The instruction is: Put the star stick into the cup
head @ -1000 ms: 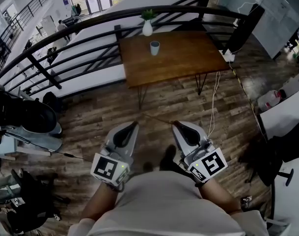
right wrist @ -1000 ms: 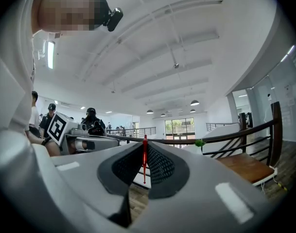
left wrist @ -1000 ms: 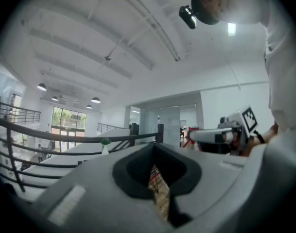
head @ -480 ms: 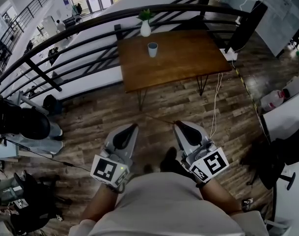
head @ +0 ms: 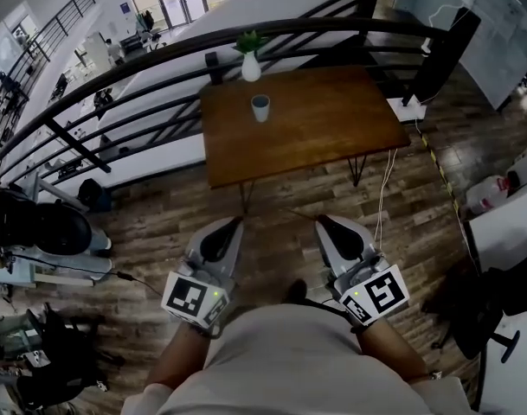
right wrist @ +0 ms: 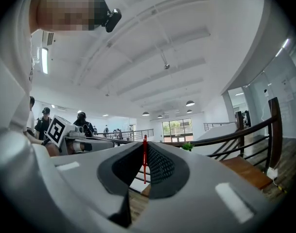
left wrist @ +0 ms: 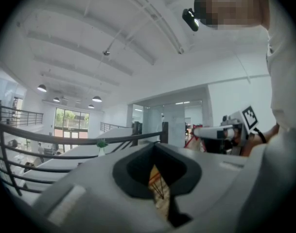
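Wooden table (head: 324,119), thin red stick (right wrist: 145,165) in right claw (right wrist: 145,142)

**Open floor up to the table; far edge and right corner are crowded**

From the left gripper (head: 238,220) and right gripper (head: 320,220), bare plank floor (head: 280,188) runs straight ahead to the near edge of the wooden table (head: 332,119). The cup (head: 260,107) stands toward the table's far left. Open tabletop lies on its near side and to its right, and its mouth is open from above. Near it but apart, a white vase with a plant (head: 250,63) stands at the far edge. The black railing (head: 324,25) curves close behind the table. At the table's right corner, a white power strip (head: 404,104), hanging cables (head: 384,184) and a black post (head: 443,54) narrow that side.
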